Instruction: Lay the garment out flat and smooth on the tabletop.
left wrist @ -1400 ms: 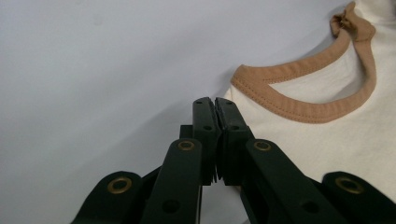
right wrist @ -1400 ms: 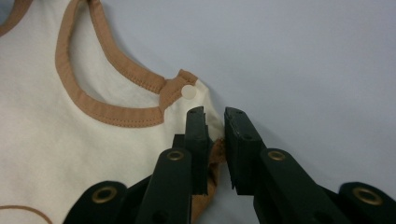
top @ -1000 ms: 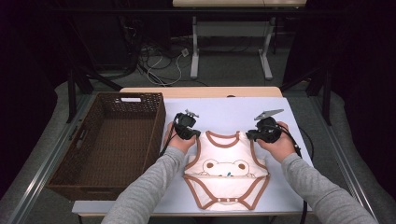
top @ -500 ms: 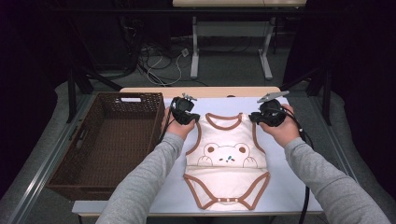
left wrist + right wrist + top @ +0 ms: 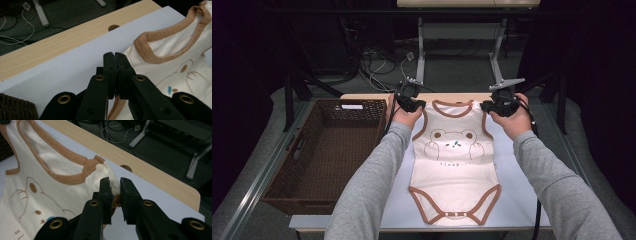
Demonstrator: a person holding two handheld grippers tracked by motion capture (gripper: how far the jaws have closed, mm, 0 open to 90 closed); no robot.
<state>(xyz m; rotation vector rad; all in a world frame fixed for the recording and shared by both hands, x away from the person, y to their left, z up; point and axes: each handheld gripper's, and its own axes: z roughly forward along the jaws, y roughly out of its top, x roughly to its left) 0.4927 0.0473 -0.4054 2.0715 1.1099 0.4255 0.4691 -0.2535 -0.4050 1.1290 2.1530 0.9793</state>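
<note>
A cream baby bodysuit (image 5: 454,165) with brown trim and a bear print lies flat on the white table top (image 5: 517,200), neck towards the far edge. My left gripper (image 5: 417,105) is at its left shoulder. In the left gripper view the jaws (image 5: 115,56) are pressed together, with the trim running under them and the neckline (image 5: 155,57) just to the right. My right gripper (image 5: 486,106) is at the right shoulder. Its jaws (image 5: 115,187) pinch the brown trim beside a white snap (image 5: 99,167).
A dark wicker basket (image 5: 294,150) stands at the table's left, close to my left forearm. A wooden strip (image 5: 150,167) with a round hole borders the far edge. Beyond it are cables (image 5: 382,60) and table legs on the floor.
Both grippers have moved away from me towards the far edge. They drew the bodysuit with them, and it now lies stretched out longer and flatter.
</note>
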